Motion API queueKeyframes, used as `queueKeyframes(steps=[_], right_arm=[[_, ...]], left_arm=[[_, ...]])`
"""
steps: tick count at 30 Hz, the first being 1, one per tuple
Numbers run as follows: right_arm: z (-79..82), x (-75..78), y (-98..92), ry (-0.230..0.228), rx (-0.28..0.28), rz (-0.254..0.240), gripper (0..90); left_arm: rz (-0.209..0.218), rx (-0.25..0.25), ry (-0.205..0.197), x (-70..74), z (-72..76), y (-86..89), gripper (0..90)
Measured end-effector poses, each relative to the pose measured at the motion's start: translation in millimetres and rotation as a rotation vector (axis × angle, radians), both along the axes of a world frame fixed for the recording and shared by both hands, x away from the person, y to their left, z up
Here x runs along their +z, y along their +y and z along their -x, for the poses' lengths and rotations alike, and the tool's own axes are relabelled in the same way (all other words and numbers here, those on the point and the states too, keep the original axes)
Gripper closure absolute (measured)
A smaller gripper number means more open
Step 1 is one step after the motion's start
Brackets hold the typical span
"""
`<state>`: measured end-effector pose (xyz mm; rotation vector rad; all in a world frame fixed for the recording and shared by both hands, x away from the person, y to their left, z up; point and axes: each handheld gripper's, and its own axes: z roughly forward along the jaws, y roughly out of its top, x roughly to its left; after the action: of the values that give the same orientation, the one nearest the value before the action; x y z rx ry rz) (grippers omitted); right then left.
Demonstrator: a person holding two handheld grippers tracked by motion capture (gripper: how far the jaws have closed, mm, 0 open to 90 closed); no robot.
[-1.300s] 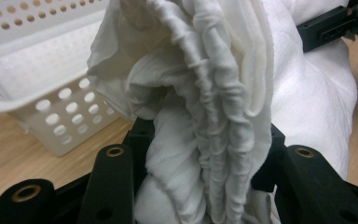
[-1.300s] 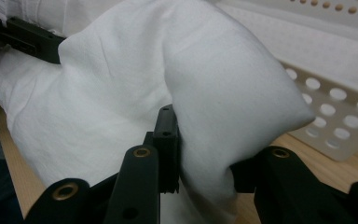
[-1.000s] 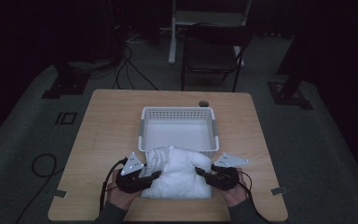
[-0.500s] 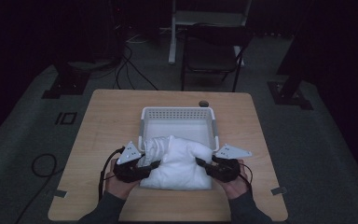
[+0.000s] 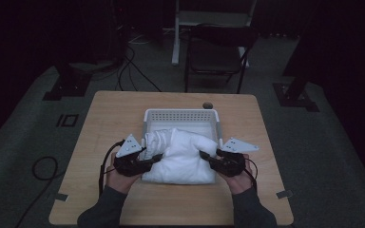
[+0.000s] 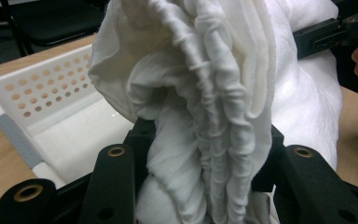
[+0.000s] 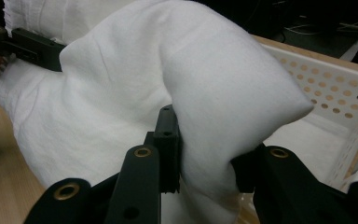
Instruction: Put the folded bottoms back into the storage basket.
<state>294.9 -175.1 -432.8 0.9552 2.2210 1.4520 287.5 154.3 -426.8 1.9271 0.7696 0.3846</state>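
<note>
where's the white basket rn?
High view: the white basket sits mid-table, toward the far edge, just beyond the folded white cloth that the left gripper and right gripper clamp at its sides.

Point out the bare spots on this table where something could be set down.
The table is bare along its left strip, between its edge and the white basket, and along the right strip past the basket. The far edge is free except for a small dark object. The near middle is crowded: the left gripper and right gripper hold the white towel there.
</note>
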Motion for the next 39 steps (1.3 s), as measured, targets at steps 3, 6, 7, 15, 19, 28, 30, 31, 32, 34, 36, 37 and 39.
queueKeyframes(steps=[3,6,7,15,19,28,30,31,32,34,36,37,39], right_arm=[[-3.1,4.6,0.8,-0.011,-0.002,-0.003,70.5],[-5.3,7.7,0.8,-0.017,-0.006,-0.003,70.6],[-5.8,8.3,0.8,-0.016,-0.009,-0.003,70.7],[-13.8,14.1,-0.1,-0.011,-0.042,-0.008,71.1],[-18.3,18.0,1.3,-0.014,-0.049,-0.009,71.1],[-31.8,27.8,6.5,-0.034,-0.076,-0.007,71.2],[-35.0,29.1,7.4,-0.036,-0.079,-0.007,71.2],[-36.5,29.6,7.9,-0.037,-0.081,-0.005,71.2],[-37.9,30.0,8.5,-0.038,-0.085,-0.003,71.2],[-40.7,30.3,9.0,-0.038,-0.091,-0.002,71.2],[-43.2,30.2,9.0,-0.035,-0.095,-0.001,71.2],[-44.2,30.2,8.9,-0.034,-0.099,0.0,71.2],[-46.4,30.3,8.5,-0.033,-0.103,0.003,71.2]], left_arm=[[0.013,0.006,0.001,4.3,-3.6,1.0,55.9],[0.013,0.007,-0.002,6.4,-5.2,0.5,56.0],[0.011,0.008,-0.007,8.0,-6.5,-0.3,56.0],[0.012,0.009,-0.009,12.9,-16.9,-2.9,56.0],[0.016,0.016,-0.017,17.7,-22.9,-2.1,56.0],[0.034,0.038,-0.025,25.6,-37.5,0.6,56.2],[0.038,0.044,-0.026,26.6,-40.9,0.7,56.2],[0.038,0.044,-0.026,26.6,-40.9,0.7,56.2],[0.036,0.049,-0.026,27.1,-44.5,0.6,56.3],[0.033,0.052,-0.025,27.2,-47.9,-0.1,56.3],[0.031,0.053,-0.023,27.4,-50.9,-0.9,56.3],[0.029,0.055,-0.023,27.5,-52.1,-1.5,56.3],[0.03,0.056,-0.023,27.6,-54.6,-2.7,56.4]])
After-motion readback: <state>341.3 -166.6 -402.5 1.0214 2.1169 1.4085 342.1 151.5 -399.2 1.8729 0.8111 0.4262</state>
